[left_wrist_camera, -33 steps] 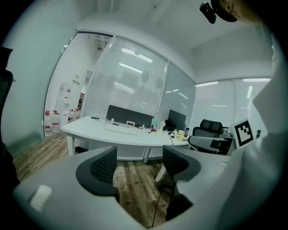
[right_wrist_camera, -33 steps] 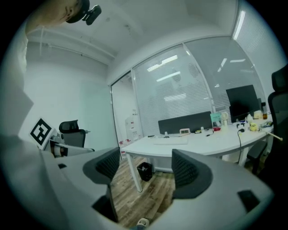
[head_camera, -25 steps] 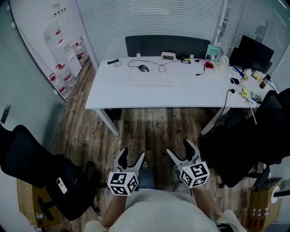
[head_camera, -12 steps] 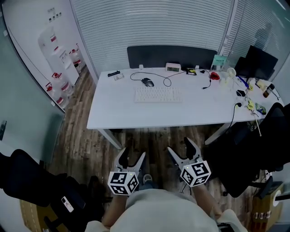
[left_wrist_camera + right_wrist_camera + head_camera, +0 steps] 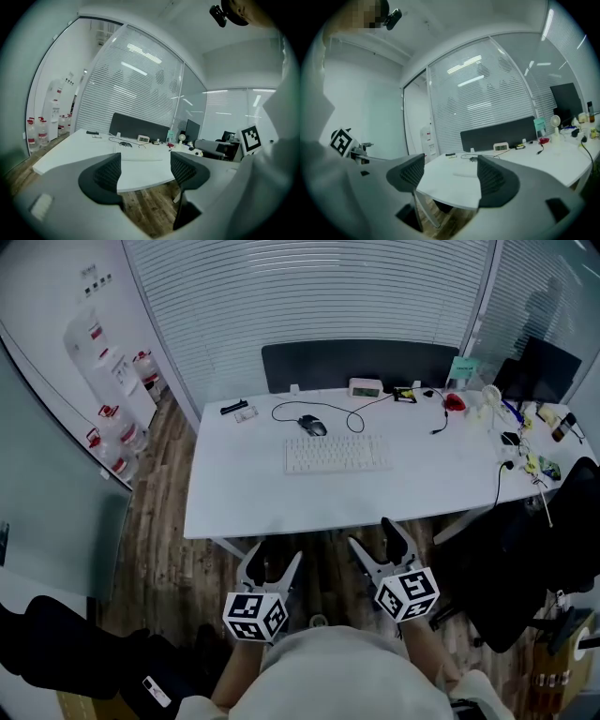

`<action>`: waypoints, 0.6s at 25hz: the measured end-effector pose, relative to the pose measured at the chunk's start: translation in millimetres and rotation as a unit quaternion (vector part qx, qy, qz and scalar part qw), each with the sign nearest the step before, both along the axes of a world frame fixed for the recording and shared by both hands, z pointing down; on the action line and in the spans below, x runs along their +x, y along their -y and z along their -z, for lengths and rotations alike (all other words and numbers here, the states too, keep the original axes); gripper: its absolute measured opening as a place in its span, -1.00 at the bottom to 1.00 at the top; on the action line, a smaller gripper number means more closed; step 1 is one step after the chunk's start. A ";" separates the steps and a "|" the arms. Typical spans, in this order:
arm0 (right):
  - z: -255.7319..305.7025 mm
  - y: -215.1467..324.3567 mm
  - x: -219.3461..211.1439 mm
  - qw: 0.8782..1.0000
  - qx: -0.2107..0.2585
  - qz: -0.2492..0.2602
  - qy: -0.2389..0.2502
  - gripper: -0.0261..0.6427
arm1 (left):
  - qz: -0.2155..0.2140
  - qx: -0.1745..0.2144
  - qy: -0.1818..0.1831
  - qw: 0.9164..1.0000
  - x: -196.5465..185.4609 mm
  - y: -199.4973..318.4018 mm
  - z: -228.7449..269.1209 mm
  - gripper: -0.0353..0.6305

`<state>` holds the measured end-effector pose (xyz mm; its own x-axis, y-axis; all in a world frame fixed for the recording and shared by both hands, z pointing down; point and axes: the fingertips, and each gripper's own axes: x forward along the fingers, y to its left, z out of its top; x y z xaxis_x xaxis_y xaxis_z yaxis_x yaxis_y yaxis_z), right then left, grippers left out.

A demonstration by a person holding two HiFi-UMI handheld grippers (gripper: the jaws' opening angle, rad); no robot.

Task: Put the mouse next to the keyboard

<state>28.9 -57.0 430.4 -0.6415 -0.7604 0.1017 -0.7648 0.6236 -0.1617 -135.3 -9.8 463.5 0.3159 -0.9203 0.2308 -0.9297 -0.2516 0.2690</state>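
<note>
**Desk top.** The near half of the desk (image 5: 234, 493) is bare from its left edge to past centre, so entry over the near edge is unobstructed. The keyboard (image 5: 336, 454) lies mid-desk with bare top to its left, right and near sides.

**Far strip.**
- The mouse (image 5: 313, 426) sits just beyond the keyboard's far left corner.
- Its cable (image 5: 354, 418) loops across the strip behind the keyboard.
- A dark panel (image 5: 361, 365) closes the far edge, and a clock (image 5: 366, 387) stands against it.

**Right end.** Crowded with small clutter (image 5: 506, 427).

**Floor.** A black chair (image 5: 525, 559) blocks the near right and a second chair (image 5: 66, 662) the near left. The floor between them is open.
</note>
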 end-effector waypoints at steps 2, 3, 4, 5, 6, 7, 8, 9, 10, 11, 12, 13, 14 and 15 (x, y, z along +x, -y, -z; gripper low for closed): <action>-2.2 9.0 -5.6 1.000 -0.002 -0.003 0.002 0.12 | -0.003 -0.003 -0.001 1.000 -5.9 10.4 -3.4 0.06; -3.8 12.4 -7.8 1.000 -0.004 -0.005 0.002 0.12 | -0.004 -0.006 -0.001 1.000 -8.1 14.3 -5.7 0.06; -5.3 15.3 -9.7 1.000 -0.007 -0.006 0.002 0.12 | -0.005 -0.009 -0.002 1.000 -10.0 17.7 -7.9 0.06; -6.2 18.1 -11.4 1.000 -0.010 -0.007 0.002 0.12 | -0.004 -0.012 -0.003 1.000 -11.7 20.8 -9.5 0.06; -6.7 20.9 -12.5 1.000 -0.013 -0.007 0.002 0.12 | -0.004 -0.015 -0.004 1.000 -13.1 24.1 -10.7 0.06; -7.0 23.7 -13.1 1.000 -0.015 -0.007 0.002 0.12 | -0.003 -0.018 -0.005 1.000 -14.0 27.4 -11.7 0.06; -7.7 26.3 -13.2 1.000 -0.017 -0.007 0.001 0.12 | -0.003 -0.021 -0.007 1.000 -14.6 30.6 -12.9 0.06; -8.7 28.8 -12.9 1.000 -0.018 -0.007 0.000 0.12 | -0.003 -0.024 -0.008 1.000 -14.8 33.9 -14.3 0.06; -9.8 31.6 -12.5 1.000 -0.020 -0.007 -0.001 0.12 | -0.004 -0.026 -0.008 1.000 -14.7 37.1 -15.6 0.06; -11.0 34.7 -12.2 1.000 -0.021 -0.007 -0.002 0.12 | -0.004 -0.028 -0.008 1.000 -14.5 40.5 -16.8 0.06; -12.0 38.8 -12.3 1.000 -0.022 -0.007 -0.002 0.12 | -0.004 -0.029 -0.008 1.000 -14.4 44.2 -17.9 0.06; -12.7 44.2 -12.7 1.000 -0.022 -0.006 -0.002 0.12 | -0.004 -0.030 -0.008 1.000 -14.5 48.8 -19.2 0.06; -13.3 50.9 -13.6 1.000 -0.023 -0.004 -0.001 0.12 | -0.003 -0.031 -0.008 0.999 -14.8 54.3 -20.3 0.06; -13.8 58.4 -14.8 1.000 -0.023 -0.003 -0.002 0.12 | -0.002 -0.031 -0.008 0.999 -15.0 60.3 -21.3 0.06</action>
